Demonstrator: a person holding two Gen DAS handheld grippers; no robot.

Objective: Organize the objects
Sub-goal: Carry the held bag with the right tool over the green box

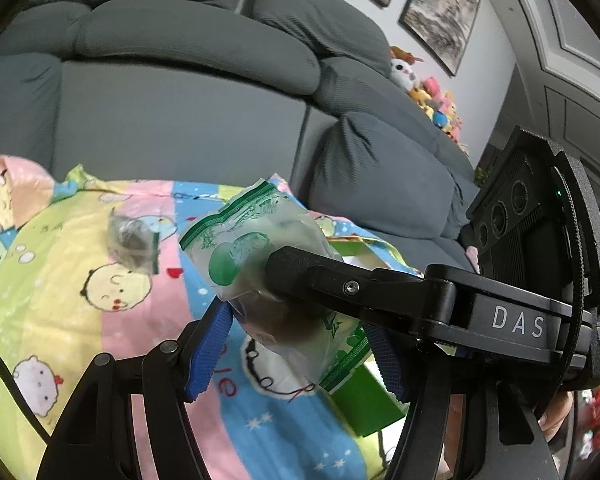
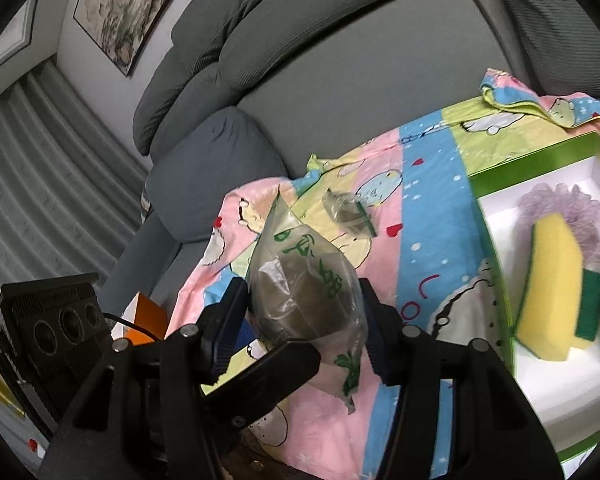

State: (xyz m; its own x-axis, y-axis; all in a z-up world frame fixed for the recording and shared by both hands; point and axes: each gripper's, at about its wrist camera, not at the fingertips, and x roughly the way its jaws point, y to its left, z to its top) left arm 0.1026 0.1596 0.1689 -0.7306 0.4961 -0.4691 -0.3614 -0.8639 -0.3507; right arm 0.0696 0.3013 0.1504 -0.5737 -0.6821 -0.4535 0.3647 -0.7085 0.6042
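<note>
Blue-padded fingers [image 1: 208, 344] of the left gripper [image 1: 296, 344] are seen at the lower centre of the left wrist view, closed on a clear plastic packet [image 1: 260, 264] printed in green with dark contents. The right gripper [image 1: 296, 276] is seen reaching in from the right edge, its black finger pressed against the same packet. A smaller clear pouch [image 1: 134, 242] is laid on the cartoon-print cloth [image 1: 100, 320] at centre left. A green box [image 1: 364, 404] is partly seen under the packet at lower right. A grey sofa [image 1: 180, 80] fills the upper frame, with plush toys [image 1: 432, 96] at upper right and framed pictures [image 1: 440, 12] on the wall.

From the right wrist view, the packet [image 2: 308, 292] is gripped between the right gripper's [image 2: 304, 320] blue pads at lower centre, and a finger of the left gripper [image 2: 268, 376] is laid across its lower end. The smaller pouch [image 2: 346, 212] is seen beyond it on the cloth [image 2: 424, 208]. At the right edge, the green box [image 2: 532, 160] is seen open, its white interior holding a yellow-and-green sponge [image 2: 552, 296] and a purple mesh scrubber [image 2: 560, 208]. The sofa [image 2: 340, 60] takes up the upper frame; grey curtains [image 2: 40, 168] and a framed picture [image 2: 120, 12] occupy the left.
</note>
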